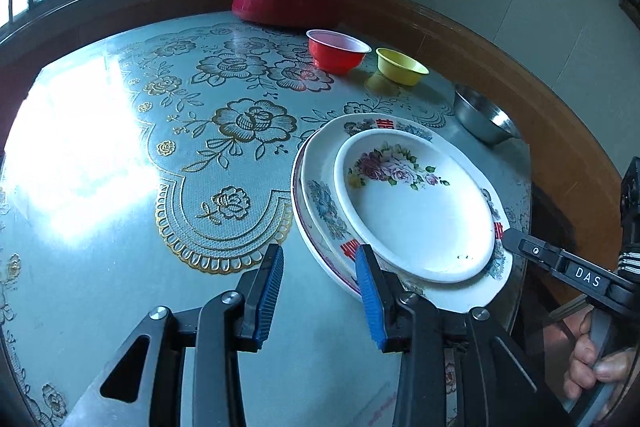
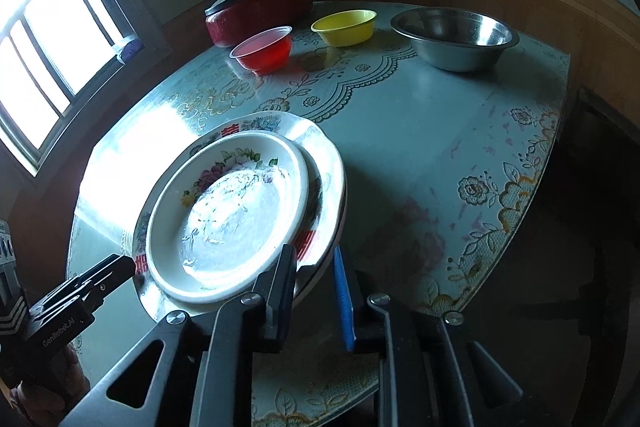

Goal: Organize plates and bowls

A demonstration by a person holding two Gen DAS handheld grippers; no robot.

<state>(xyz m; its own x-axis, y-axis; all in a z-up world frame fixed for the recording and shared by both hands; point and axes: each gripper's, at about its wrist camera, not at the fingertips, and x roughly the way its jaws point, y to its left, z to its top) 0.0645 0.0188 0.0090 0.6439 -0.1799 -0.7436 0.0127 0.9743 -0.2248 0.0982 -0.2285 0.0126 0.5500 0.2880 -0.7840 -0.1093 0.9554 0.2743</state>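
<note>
Plates sit stacked on the tabletop — both claws open beside the stack's near rim, left claw and right claw. Behind stand three bowls: red, yellow, steel.
</note>
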